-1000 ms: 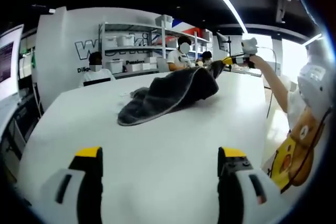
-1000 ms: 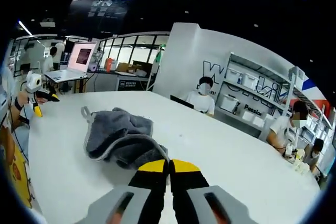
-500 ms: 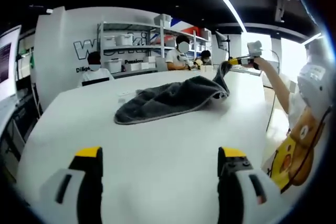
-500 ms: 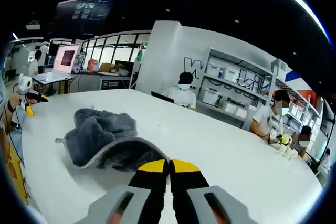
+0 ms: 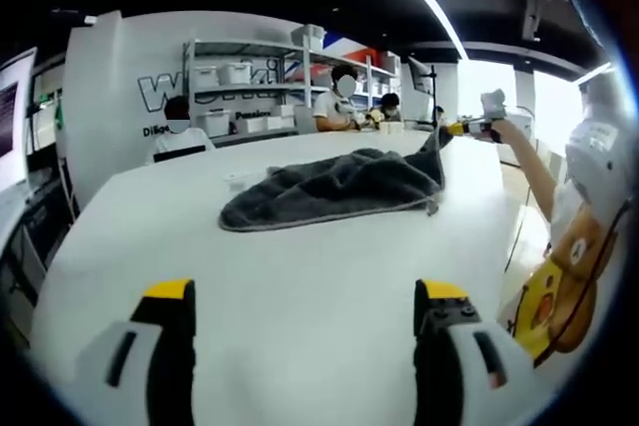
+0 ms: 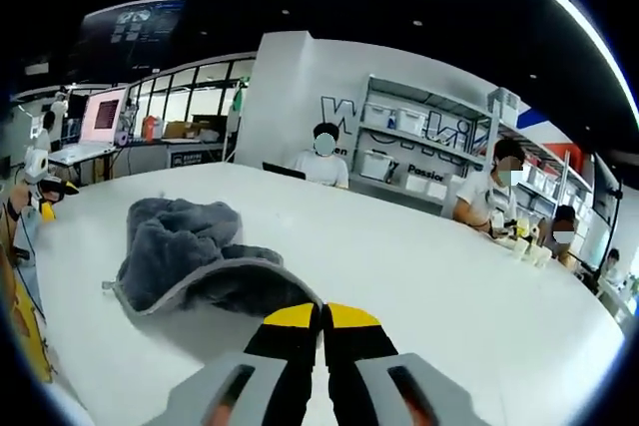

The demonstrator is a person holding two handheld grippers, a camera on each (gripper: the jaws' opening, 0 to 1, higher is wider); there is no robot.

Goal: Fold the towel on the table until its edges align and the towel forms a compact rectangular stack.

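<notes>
Gripping a corner of the towel (image 6: 190, 261) with my right tongs (image 6: 321, 318): in the right gripper view the yellow-tipped jaws are pressed together at 6 o'clock with the grey-edged towel hem running into them. The rest of the towel lies rumpled on the white table (image 6: 429, 286), bunched toward 9 o'clock from the tips, dark grey with a pale border.

My left tongs (image 5: 305, 291) are wide open, jaws apart at 7 and 5 o'clock in the left gripper view, nothing between them, hanging over bare table (image 5: 300, 266). The towel (image 5: 334, 190) sits well ahead at 12 o'clock, stretched out low in a long dark strip, its right end lifted up toward the right tongs (image 5: 461, 128), which come in at 2 o'clock held by a hand (image 5: 496, 127). That end is raised off the table; the left end lies flat.

In the right gripper view the left tongs (image 6: 47, 204) show small at 9 o'clock, at the table's far edge, well apart from the towel.

Background: shelves (image 5: 260, 87) with white bins at 12 o'clock in the left gripper view, people (image 5: 344, 107) seated beyond the table. A laptop (image 6: 95, 122) with a lit screen sits at 10 o'clock in the right gripper view. The towel is not folded; edges not aligned.
</notes>
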